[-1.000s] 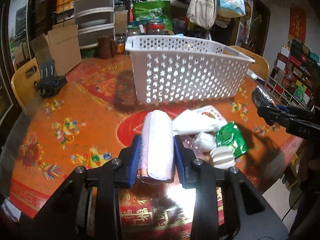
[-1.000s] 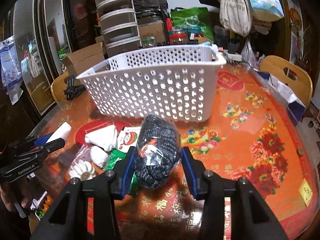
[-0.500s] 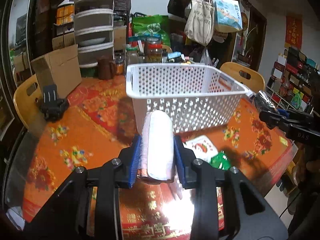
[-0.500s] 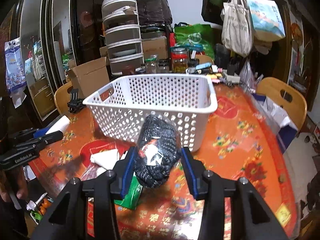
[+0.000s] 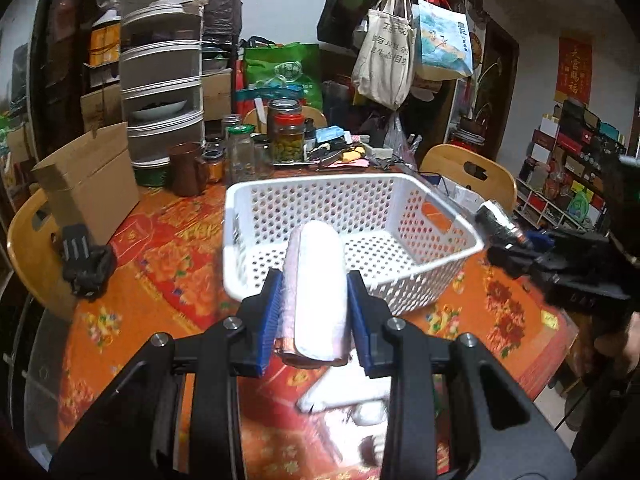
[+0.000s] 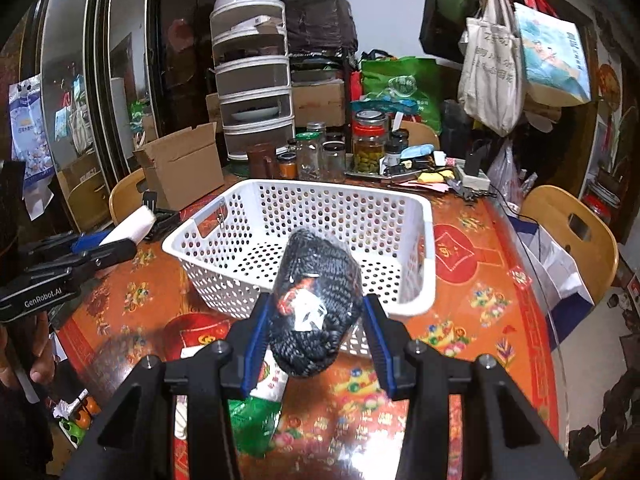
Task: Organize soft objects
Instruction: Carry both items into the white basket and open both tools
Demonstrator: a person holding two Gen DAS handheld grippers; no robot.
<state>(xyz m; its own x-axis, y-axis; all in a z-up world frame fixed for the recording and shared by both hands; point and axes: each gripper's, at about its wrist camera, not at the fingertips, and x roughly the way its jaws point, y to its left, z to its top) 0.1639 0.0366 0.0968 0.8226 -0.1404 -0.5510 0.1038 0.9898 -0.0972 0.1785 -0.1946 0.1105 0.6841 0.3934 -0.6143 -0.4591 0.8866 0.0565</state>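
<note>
Red-and-orange floral cloth covered the counter (image 5: pixel 168 256), with loose packets lying at its near edge. Above them the left gripper (image 5: pixel 316 312) had its jaws clenched on a white rolled towel (image 5: pixel 320 292), while the right gripper (image 6: pixel 314 332) had its jaws clamped on a bagged bundle of dark knit fabric (image 6: pixel 316 304). Just beyond both stood the white perforated basket (image 5: pixel 452 236); glass jars (image 6: pixel 368 144) and stacked drawers crowded the far side.

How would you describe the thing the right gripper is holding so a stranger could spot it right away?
Find the white perforated basket in the middle of the orange floral table. Just in front of its near rim, the right gripper clamps a black knitted bundle sealed in clear plastic. It is the only dark, ropy-textured item; the left gripper's roll is white.
</note>
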